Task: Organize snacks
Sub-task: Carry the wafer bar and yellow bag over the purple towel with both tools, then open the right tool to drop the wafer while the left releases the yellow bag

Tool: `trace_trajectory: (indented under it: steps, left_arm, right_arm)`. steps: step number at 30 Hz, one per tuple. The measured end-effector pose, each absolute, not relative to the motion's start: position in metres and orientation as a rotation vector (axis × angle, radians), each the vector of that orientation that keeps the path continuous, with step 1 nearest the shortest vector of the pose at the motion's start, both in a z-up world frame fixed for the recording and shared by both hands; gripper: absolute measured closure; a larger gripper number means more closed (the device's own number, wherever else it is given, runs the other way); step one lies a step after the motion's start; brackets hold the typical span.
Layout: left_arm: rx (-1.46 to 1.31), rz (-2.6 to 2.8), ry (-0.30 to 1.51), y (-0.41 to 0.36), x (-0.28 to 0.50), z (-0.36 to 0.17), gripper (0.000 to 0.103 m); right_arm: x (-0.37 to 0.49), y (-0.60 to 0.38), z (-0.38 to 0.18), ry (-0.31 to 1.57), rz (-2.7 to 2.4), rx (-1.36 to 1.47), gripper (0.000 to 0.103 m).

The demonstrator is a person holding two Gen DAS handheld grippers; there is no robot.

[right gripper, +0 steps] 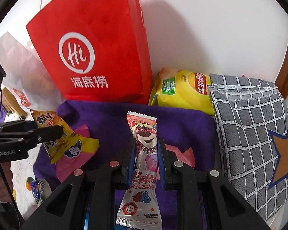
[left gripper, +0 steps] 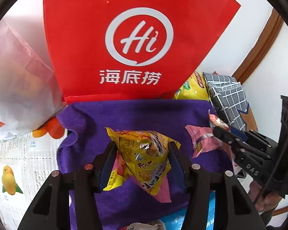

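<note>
Each view is taken from behind its own tool, looking forward and steeply down along the two fingers, very near the purple cloth [left gripper: 144, 115]. The left tool [left gripper: 142, 153] is seen from its wrist, the right tool [right gripper: 146, 153] from its own. The red bag [right gripper: 90, 57], the cloth and the yellow chip bag [right gripper: 182, 94] are shared by both views. Each tool is also caught at the edge of the other view.

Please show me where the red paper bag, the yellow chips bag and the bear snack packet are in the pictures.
red paper bag [right gripper: 98, 61]: right wrist view, on its front face.
yellow chips bag [right gripper: 182, 94]: right wrist view, on its yellow middle.
bear snack packet [right gripper: 145, 134]: right wrist view, on the bear's face.
</note>
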State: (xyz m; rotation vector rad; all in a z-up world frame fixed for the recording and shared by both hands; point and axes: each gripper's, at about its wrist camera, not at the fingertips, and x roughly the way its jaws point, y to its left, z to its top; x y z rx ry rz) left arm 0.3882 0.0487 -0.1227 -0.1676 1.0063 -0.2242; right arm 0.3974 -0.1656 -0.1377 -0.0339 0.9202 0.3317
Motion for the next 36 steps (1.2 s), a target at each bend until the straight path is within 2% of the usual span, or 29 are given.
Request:
trace_trajectory:
  steps: [9,33,36]
  left_arm:
    - [-0.165,-0.243,1.040,0.043,0.392,-0.131,0.051]
    - [-0.143,-0.260,1.051,0.037,0.391,-0.132,0.051]
    - [-0.137,-0.261,1.053,0.037,0.391,-0.132,0.051]
  right_arm:
    - [0.404,-0.164,-0.152,0.984,0.292,-0.077,0.081]
    - [0.409,-0.166,-0.158,0.997,0.259,-0.108,0.080]
    - [0.408,-0.164,-0.157,0.997,0.261,-0.119,0.077]
